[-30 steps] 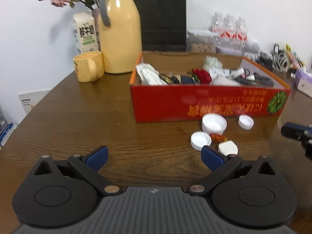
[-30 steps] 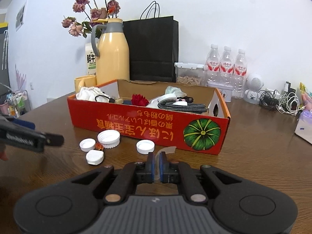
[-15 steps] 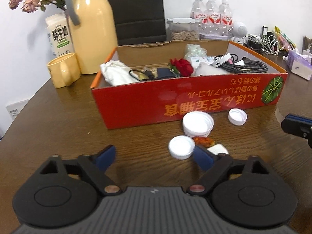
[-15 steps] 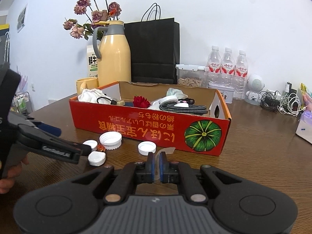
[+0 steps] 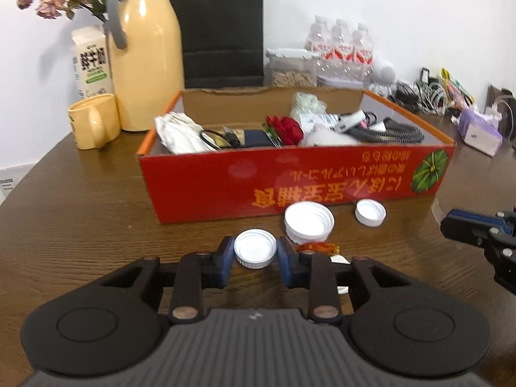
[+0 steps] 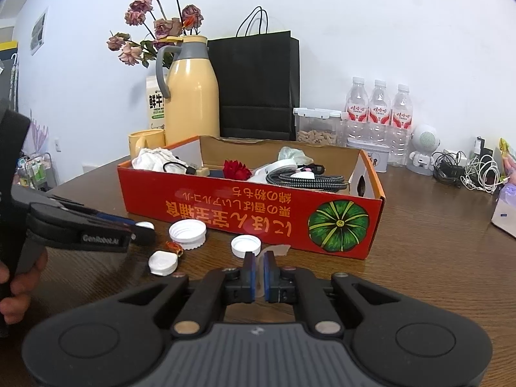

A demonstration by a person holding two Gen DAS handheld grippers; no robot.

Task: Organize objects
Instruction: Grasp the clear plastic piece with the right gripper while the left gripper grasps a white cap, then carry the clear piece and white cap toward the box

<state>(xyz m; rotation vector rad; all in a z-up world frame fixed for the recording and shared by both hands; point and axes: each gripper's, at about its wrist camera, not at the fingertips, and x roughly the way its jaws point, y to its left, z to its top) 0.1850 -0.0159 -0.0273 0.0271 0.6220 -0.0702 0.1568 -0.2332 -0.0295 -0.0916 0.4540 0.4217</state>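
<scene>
My left gripper [image 5: 255,254] is shut on a small white cap [image 5: 255,247], low over the wooden table [image 5: 96,213]. It also shows in the right wrist view [image 6: 142,230]. A large white lid [image 5: 309,222], another small cap [image 5: 370,212], an orange candy [image 5: 317,247] and a white flat piece [image 6: 163,262] lie in front of the red box [image 5: 290,180]. The box holds a cloth, a red flower and cables. My right gripper [image 6: 258,272] is shut on a thin clear piece [image 6: 276,250] near the box's front.
A yellow thermos [image 5: 145,51], yellow mug [image 5: 93,125], milk carton [image 5: 92,61] and dried flowers stand at the back left. A black paper bag [image 5: 222,25], water bottles [image 5: 338,51], a snack container, tangled cables [image 5: 429,93] and a tissue pack [image 5: 480,132] line the back and right.
My left gripper has moved forward and closed its fingers around the small white cap. The right gripper has stayed shut in about the same place.
</scene>
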